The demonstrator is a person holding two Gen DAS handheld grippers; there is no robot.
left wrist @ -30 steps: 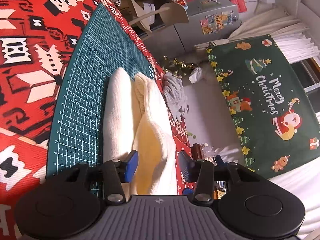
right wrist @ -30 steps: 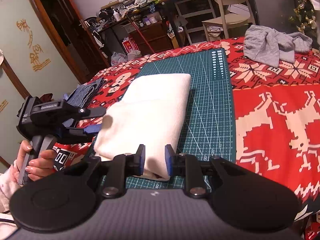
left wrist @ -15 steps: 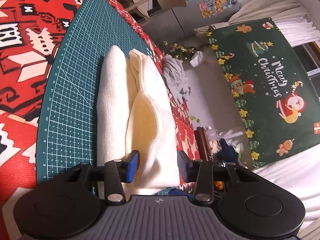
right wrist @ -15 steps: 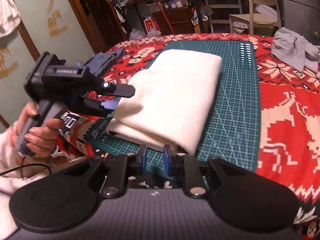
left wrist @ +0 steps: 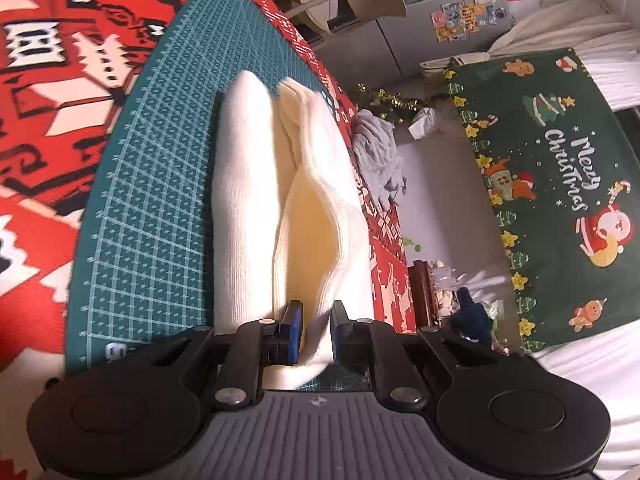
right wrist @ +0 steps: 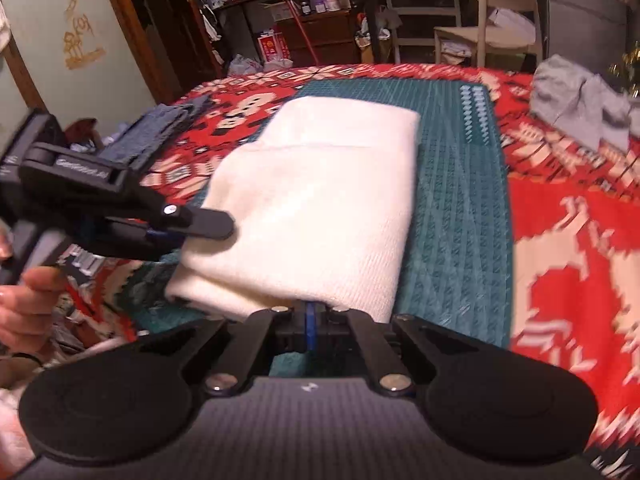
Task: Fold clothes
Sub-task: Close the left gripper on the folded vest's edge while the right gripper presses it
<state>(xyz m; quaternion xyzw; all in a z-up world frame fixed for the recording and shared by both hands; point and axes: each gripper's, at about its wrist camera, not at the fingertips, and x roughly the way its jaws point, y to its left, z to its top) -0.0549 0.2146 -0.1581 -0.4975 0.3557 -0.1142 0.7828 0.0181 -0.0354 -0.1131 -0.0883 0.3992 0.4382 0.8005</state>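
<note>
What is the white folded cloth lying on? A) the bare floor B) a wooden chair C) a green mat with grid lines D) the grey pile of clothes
C: the white folded cloth lies on the green mat with grid lines, which sits on the red patterned tablecloth.

Seeing 1 green cutting mat (right wrist: 452, 216) lying on red patterned cloth (right wrist: 560, 248), grey garment (right wrist: 580, 100) sitting beyond, Christmas banner (left wrist: 560, 184) hanging.
</note>
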